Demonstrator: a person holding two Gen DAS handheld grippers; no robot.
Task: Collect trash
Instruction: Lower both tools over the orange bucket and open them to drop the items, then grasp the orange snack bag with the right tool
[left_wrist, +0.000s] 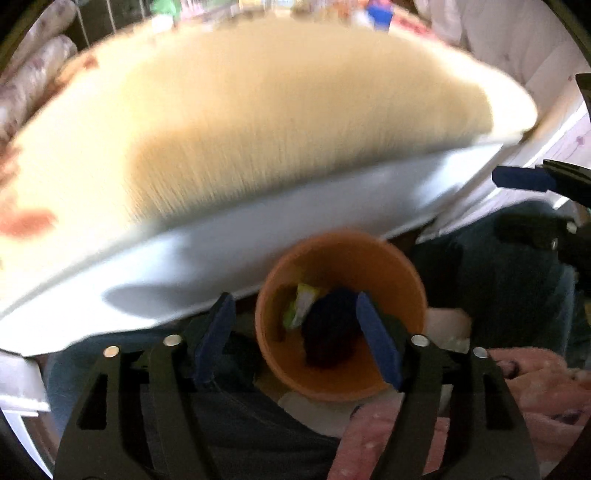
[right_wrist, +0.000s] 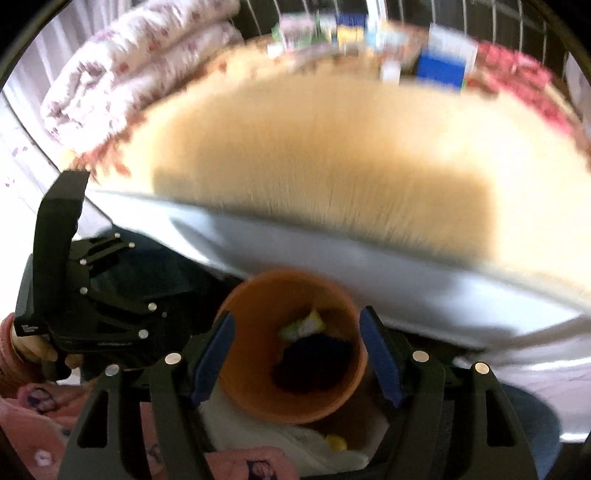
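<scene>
Orange bin (left_wrist: 341, 314) sits on floor just below worktop (left_wrist: 258, 122) edge; yellow-green wrapper (left_wrist: 303, 302) and dark trash (left_wrist: 332, 332) inside

Left gripper (left_wrist: 297, 339) above bin, jaws wide, empty

Right gripper (right_wrist: 297, 352) above bin, jaws wide, empty

Risks: blurred view hides leftover trash on worktop; grippers close together above bin may collide; knock could tip bin

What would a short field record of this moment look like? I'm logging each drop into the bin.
bin: orange bucket, upright, below the table edge
contents: a dark lump and a yellow-green wrapper
left gripper: open, nothing between its jaws, above the bucket
right gripper: open, nothing between its jaws, above the bucket
picture: blurred
</scene>
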